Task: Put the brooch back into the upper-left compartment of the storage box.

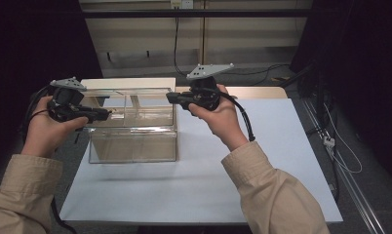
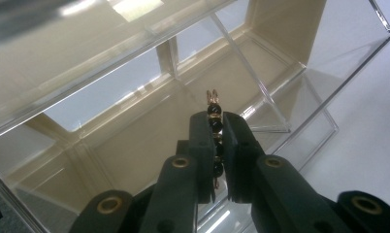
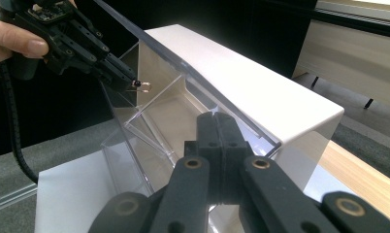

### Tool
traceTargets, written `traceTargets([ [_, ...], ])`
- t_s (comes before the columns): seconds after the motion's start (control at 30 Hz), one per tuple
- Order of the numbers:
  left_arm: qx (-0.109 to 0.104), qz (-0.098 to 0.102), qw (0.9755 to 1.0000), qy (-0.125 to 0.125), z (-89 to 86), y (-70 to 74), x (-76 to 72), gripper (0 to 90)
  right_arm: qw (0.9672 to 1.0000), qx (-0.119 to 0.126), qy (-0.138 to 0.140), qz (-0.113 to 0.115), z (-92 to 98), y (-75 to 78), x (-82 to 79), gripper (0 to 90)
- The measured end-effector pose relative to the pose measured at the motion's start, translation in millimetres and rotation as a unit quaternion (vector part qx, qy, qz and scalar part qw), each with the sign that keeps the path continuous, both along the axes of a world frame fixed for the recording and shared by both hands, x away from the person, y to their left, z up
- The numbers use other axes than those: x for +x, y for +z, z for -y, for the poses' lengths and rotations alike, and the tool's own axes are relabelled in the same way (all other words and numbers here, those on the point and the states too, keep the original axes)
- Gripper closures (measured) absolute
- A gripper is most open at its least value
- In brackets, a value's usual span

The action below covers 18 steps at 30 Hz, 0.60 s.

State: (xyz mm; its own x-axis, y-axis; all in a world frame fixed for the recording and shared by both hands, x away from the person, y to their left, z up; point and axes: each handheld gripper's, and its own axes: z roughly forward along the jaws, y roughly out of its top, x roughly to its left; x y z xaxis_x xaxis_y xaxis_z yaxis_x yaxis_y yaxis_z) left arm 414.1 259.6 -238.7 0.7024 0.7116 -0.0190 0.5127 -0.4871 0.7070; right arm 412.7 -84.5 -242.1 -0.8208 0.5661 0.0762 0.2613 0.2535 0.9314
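My left gripper (image 2: 216,141) clamps a beaded gold clip (image 2: 213,104) over the clear divided box (image 1: 130,146); its divider walls (image 2: 251,73) stand below. My right gripper (image 3: 216,127) is closed, empty, beside the box's rim.

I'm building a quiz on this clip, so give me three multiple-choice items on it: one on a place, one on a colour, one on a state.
1. Where does the left claw hold the beaded hair clip?
A. over the open clear acrylic organizer box
B. flat on the white table mat
C. beside the person's sleeve

2. What colour are the clip's beads?
A. red
B. black
C. white

3. How do the right claw jaws stand?
A. wide open
B. shut on the clip
C. shut with nothing between them

Answers:
1 A, the left gripper view shows the box compartments beneath the clip.
2 B, dark beads on a gold-toned frame show between the jaws.
3 C, the right gripper view shows its jaws pressed together, bare.
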Motion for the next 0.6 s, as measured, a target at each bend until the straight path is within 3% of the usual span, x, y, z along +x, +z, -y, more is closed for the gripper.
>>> traceTargets([
  [0.1,-0.007,0.010,0.9999,0.010,-0.8,0.0,0.2,83.0,1.0000,0.001,0.000,0.000,0.6,0.1,0.0,90.0],
  [0.33,-0.018,-0.001,0.9998,0.007,-1.2,-1.8,-2.5,78.0,1.0000,0.000,0.001,-0.001,0.7,-1.1,-0.4,90.0],
  [0.6,-0.036,-0.014,0.9991,-0.019,5.5,-0.6,-13.0,69.3,1.0000,-0.004,0.005,-0.004,1.0,-2.9,-1.5,90.0],
])
